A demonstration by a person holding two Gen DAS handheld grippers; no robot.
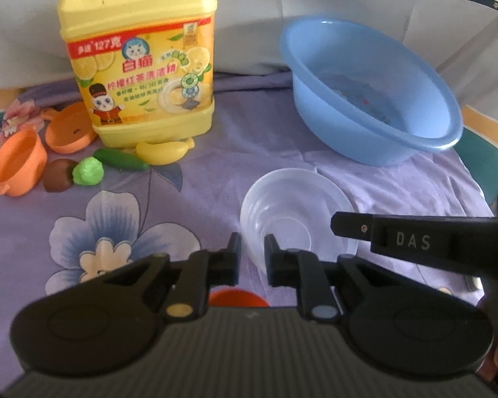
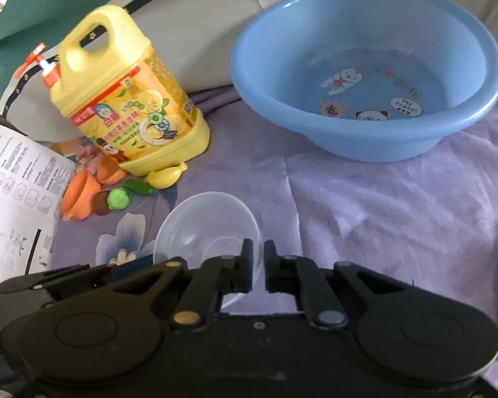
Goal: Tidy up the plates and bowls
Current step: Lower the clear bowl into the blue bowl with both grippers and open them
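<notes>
Both grippers pinch the clear bowl on the bed.

The clear bowl [image 1: 292, 209] sits tilted on the purple floral bedsheet [image 1: 189, 179], mouth facing up and toward the cameras, in front of the blue basin [image 1: 372, 89]. The left gripper [image 1: 252, 248] is clamped on the bowl's near-left rim; the right gripper [image 2: 257, 258] is clamped on its right rim. A yellow detergent jug [image 1: 139, 56] stands toward the far left.

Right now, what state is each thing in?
Left claw: shut on clear bowl's rim.
Right claw: shut on the opposite rim.
Clear bowl: tilted, empty.
Blue basin: upright, no dishes inside.
Detergent jug: upright, pump on.
</notes>
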